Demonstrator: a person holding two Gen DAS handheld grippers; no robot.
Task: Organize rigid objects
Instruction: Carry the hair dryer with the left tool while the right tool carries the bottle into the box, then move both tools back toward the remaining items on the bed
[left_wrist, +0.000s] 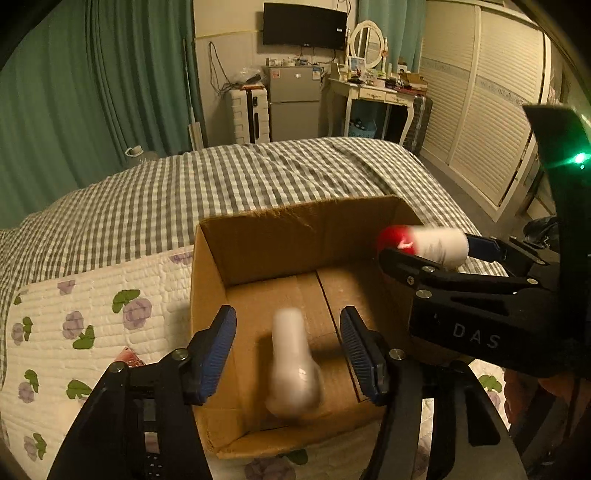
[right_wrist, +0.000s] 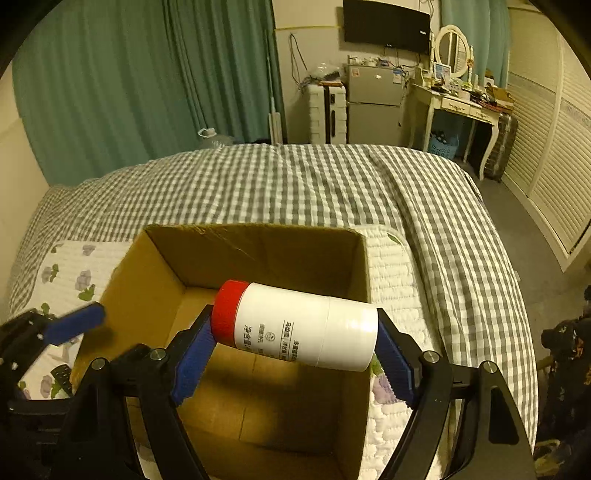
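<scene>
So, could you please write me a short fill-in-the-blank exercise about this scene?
1. The right tool is shut on a white bottle with a ____ cap.
2. The left tool is ____, above a blurred white object.
3. Both tools are over a ____ box.
4. The box sits on a ____.

Answers: red; open; cardboard; bed

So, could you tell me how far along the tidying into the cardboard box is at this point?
Roughly midway. A blurred white bottle lies in or is dropping into the cardboard box, between the open left gripper fingers. In hand: the right gripper clamps a red-capped white bottle sideways over the box. Left: releasing it inside. Other items are not clearly visible.
</scene>
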